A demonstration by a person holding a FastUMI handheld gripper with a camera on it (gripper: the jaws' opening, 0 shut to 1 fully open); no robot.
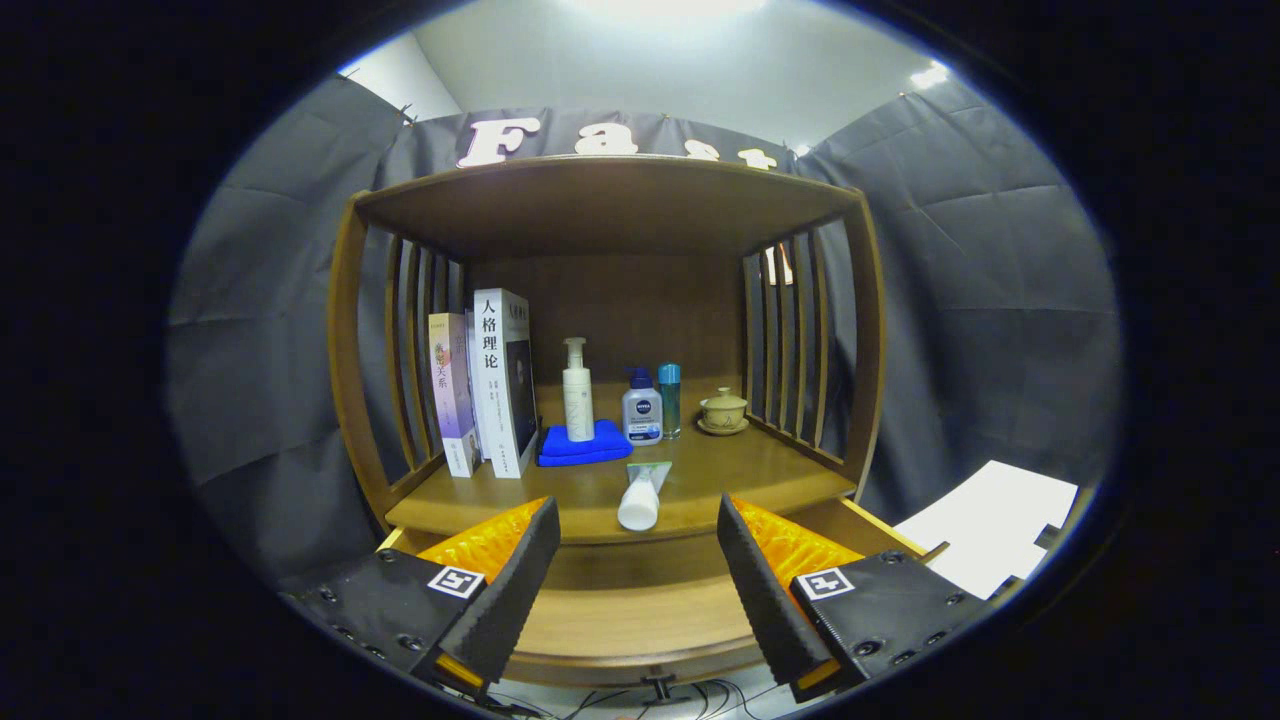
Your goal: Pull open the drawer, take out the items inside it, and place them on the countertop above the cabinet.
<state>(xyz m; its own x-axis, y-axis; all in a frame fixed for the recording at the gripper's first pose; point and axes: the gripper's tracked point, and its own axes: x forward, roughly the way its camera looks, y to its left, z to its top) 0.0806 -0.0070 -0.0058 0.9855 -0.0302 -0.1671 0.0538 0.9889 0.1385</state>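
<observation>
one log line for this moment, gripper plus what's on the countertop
gripper: open, nothing between fingers | tube: lying on countertop, just ahead of fingers | drawer: open below fingers, no items seen

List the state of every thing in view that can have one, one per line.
Gripper: open, empty.
Wooden drawer: pulled open below the fingers.
White tube: lying flat on the wooden countertop, just ahead of the fingers.
White pump bottle: upright on the folded blue cloth.
Two books: standing upright.
Lidded ceramic cup: lid on.

blue cloth (584, 444), white tube (641, 497), brown countertop (720, 475)
</observation>
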